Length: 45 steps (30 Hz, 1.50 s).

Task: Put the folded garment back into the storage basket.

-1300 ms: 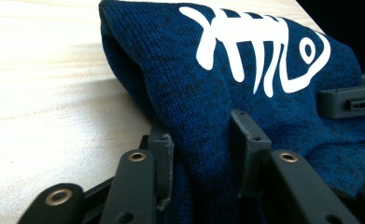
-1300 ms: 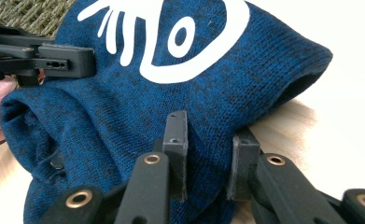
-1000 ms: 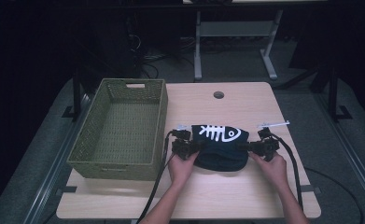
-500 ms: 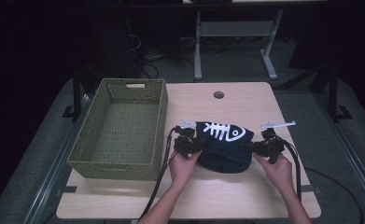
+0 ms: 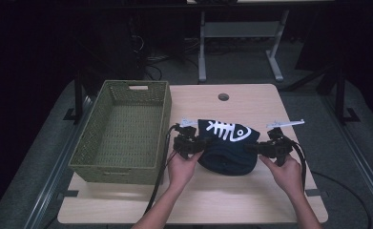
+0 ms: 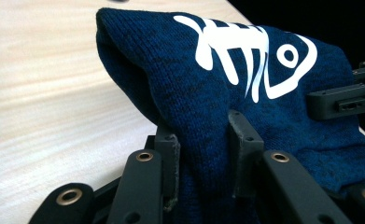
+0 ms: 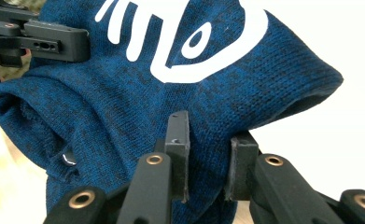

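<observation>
An empty basket (image 5: 122, 126) sits at the table's (image 5: 251, 200) nine o'clock. Just to its right, the left gripper (image 5: 193, 144) has its jaws pinched on the hat's (image 5: 227, 148) left edge. The hat hangs at table centre, lifted. At three o'clock the right gripper (image 5: 263, 148) clamps the other edge. Grasp done; likely basket placement remains.

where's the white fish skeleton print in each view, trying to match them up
High view: fish skeleton print at centre, on top of the blue knit cloth between both tools.
Left gripper view: print upper right.
Right gripper view: print along the top edge.
Shared landmark: the blue knit cloth itself.
</observation>
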Each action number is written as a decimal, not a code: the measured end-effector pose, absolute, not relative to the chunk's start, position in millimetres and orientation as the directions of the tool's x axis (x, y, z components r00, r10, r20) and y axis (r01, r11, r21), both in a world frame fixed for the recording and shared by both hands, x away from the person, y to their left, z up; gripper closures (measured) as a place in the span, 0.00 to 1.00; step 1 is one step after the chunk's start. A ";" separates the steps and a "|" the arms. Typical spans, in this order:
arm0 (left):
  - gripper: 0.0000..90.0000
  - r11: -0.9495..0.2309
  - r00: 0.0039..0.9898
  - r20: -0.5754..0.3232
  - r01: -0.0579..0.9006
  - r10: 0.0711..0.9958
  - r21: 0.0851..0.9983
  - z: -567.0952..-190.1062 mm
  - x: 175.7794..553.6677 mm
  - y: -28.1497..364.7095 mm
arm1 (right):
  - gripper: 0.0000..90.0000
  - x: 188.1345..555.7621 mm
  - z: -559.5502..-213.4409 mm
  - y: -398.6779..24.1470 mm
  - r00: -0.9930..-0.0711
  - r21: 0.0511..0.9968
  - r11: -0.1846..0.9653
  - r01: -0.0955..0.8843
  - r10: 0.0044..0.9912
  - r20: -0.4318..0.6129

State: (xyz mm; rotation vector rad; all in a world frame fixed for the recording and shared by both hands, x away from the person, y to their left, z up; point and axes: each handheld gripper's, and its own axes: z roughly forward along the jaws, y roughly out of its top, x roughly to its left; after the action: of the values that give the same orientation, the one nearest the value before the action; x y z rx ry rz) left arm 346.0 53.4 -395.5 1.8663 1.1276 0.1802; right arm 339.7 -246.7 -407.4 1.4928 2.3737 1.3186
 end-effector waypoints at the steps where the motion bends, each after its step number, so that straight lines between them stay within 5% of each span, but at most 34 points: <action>1: 0.77 -0.165 0.578 -0.303 0.620 0.758 0.767 -392.8 345.4 54.2 | 0.83 338.6 -402.1 -245.6 -0.537 0.675 0.176 0.717 0.756 0.374; 45: 0.76 -0.247 0.634 -0.267 0.603 0.726 0.759 -329.0 357.0 117.2 | 0.83 343.8 -340.5 -191.0 -0.603 0.716 0.218 0.663 0.723 0.337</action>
State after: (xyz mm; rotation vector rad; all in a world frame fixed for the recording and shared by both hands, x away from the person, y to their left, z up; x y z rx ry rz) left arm 357.0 117.2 -329.0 1.9487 1.0466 0.1720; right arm 343.8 -191.0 -340.5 1.3666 2.3970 1.3525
